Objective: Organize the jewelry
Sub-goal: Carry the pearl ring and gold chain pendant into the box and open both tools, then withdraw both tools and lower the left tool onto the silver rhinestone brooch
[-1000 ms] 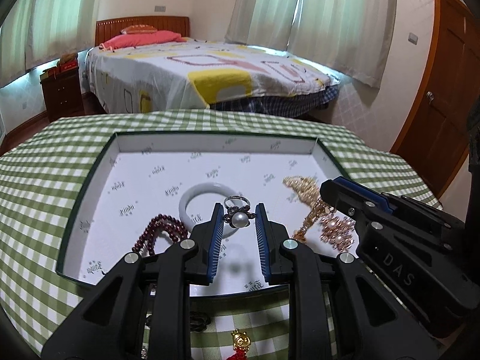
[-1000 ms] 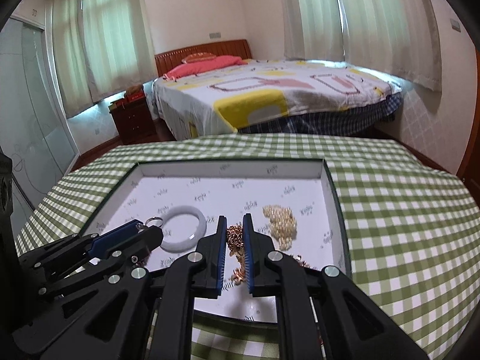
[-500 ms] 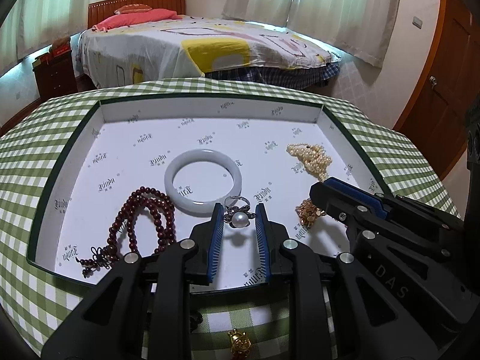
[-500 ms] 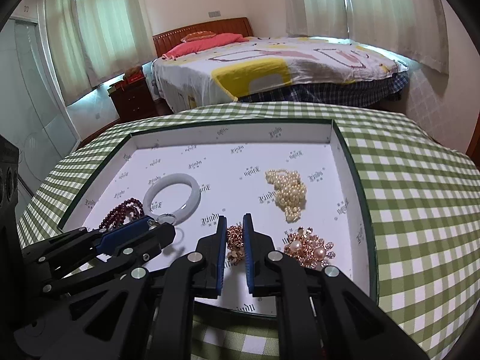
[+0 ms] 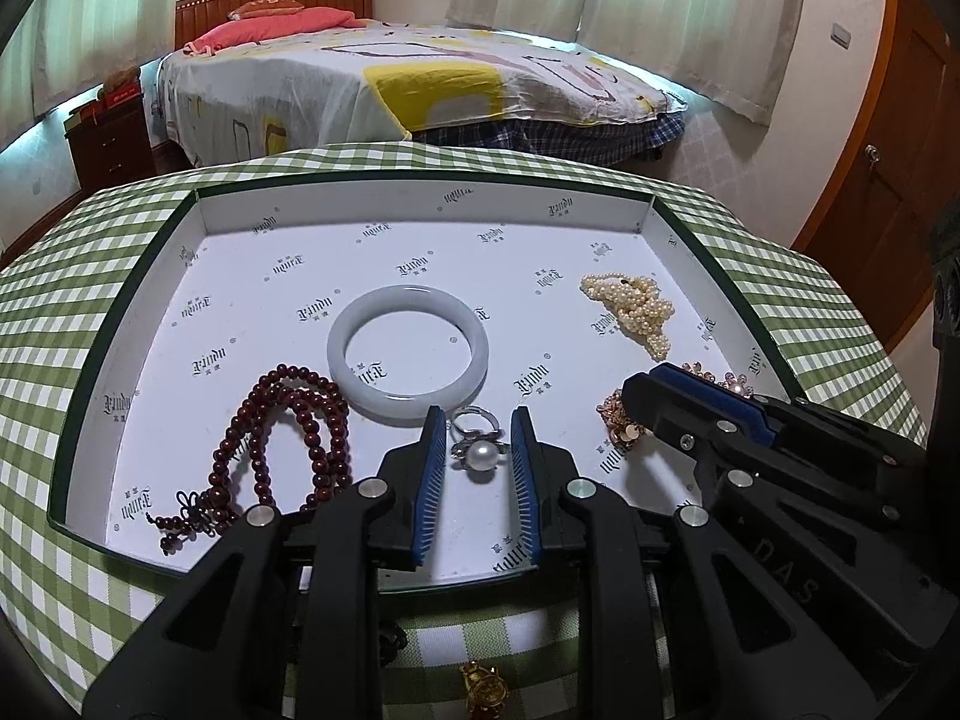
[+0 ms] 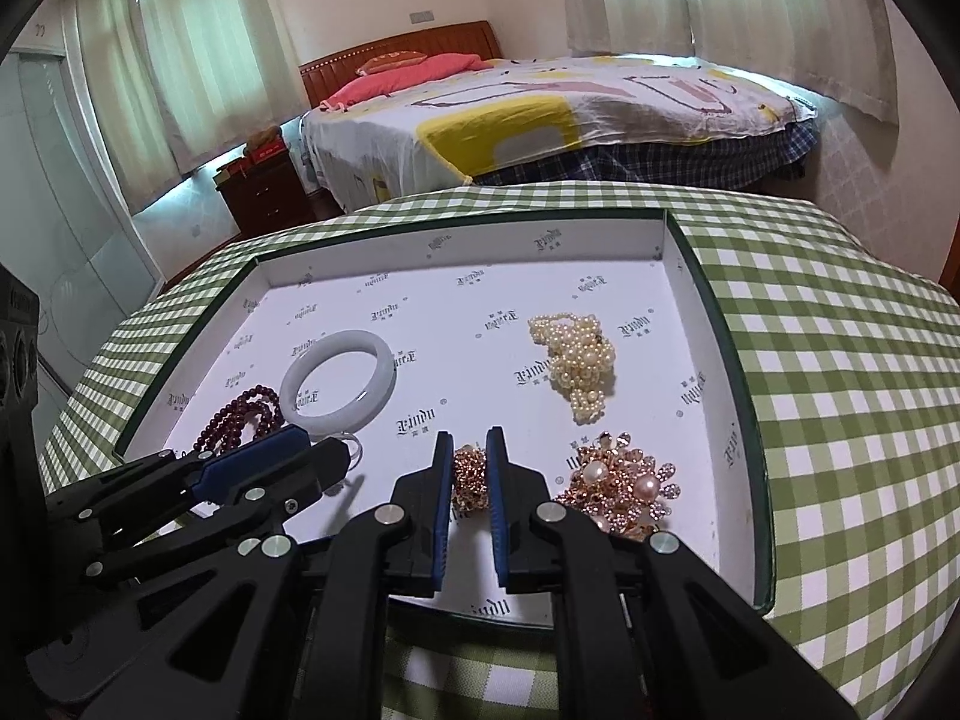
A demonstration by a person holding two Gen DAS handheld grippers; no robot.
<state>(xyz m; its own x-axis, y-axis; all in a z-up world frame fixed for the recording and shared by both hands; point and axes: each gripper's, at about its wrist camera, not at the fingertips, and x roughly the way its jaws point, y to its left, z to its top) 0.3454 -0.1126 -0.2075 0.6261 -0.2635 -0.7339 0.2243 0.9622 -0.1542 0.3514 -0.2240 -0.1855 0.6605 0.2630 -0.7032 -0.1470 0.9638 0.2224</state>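
A white tray with a dark green rim (image 5: 126, 294) (image 6: 729, 348) lies on the checked table. My left gripper (image 5: 477, 414) has a silver pearl ring (image 5: 480, 450) between its blue pads, low over the tray's front. Its jaws are just starting to open, and the pads still sit against the ring's sides. Just to its right, my right gripper (image 6: 468, 438) is shut on a small rose-gold beaded piece (image 6: 470, 477). Also in the tray are a white jade bangle (image 5: 408, 408), dark red beads (image 5: 258, 420), a pearl cluster (image 6: 576, 360) and a rose-gold brooch (image 6: 624, 480).
A small gold charm (image 5: 483, 684) lies on the green checked cloth (image 6: 840, 390) in front of the tray. Beyond the table stand a bed (image 5: 390, 84), a dark nightstand (image 5: 108, 138) at left and a wooden door (image 5: 888, 150) at right.
Both grippers have come down and tipped further toward the tray, each with its piece still between the pads. The tray now fills more of both views.
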